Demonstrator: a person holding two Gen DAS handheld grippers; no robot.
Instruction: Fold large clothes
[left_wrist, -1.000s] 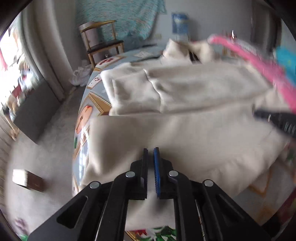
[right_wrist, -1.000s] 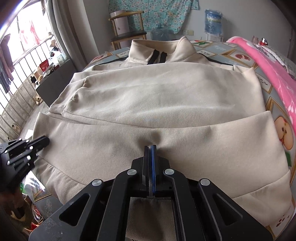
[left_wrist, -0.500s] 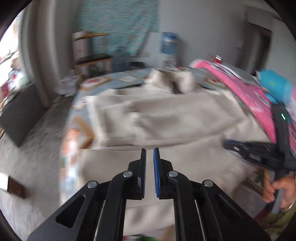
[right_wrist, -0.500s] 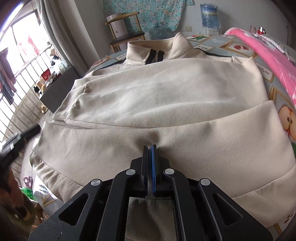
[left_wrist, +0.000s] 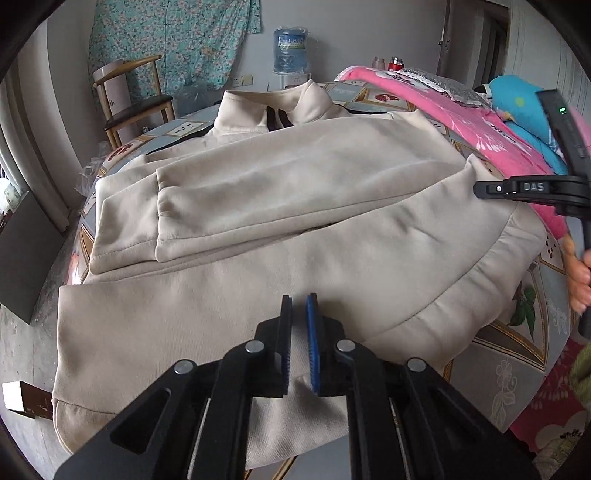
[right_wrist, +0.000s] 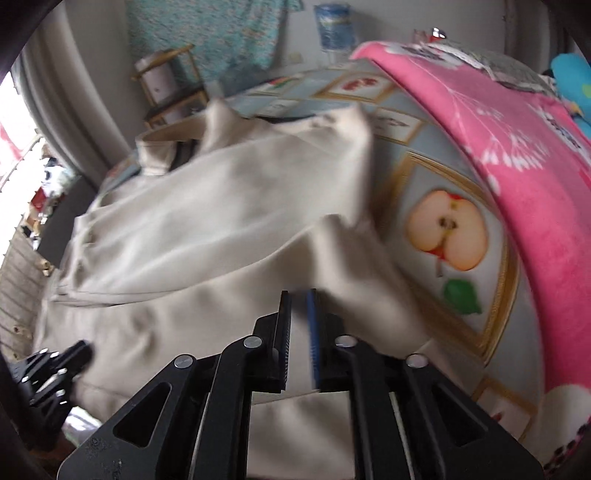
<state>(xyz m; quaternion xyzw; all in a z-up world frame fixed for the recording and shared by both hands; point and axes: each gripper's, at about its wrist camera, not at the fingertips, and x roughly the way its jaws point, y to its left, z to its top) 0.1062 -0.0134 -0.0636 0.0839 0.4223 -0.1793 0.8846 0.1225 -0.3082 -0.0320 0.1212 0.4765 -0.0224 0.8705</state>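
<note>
**One cream jacket, two slack grippers**

One garment is in play: a large cream jacket (left_wrist: 295, 192) of soft, fleecy knit, spread over a round table (left_wrist: 517, 354) covered in a glossy cloth printed with gold-framed fruit pictures. The jacket has one stand-up collar (left_wrist: 273, 107) with two dark zip edges at the throat, and two sleeves folded across the chest, their ribbed cuffs stacked at the left side. Its wide ribbed hem hangs over the near table edge.

Two black two-finger grippers are present. The left gripper (left_wrist: 298, 325) hovers over the lower body of the jacket with a narrow gap between its fingers, one of them faced with a blue ridged pad; nothing is pinched between them. The right gripper (right_wrist: 298, 325) is likewise parted and grasps nothing, poised above the jacket's right side near the hem; its view is smeared by motion blur, so the fabric detail there is hard to read. In the left view the right gripper shows at the right edge beside the jacket's shoulder.

Beyond the table lie one pink blanket (left_wrist: 480, 122) with white print, one blue plush item (left_wrist: 517, 96), one wooden chair (left_wrist: 129, 99), one water bottle (left_wrist: 291, 50) and one floral turquoise cloth (left_wrist: 166, 40) on the wall.
</note>
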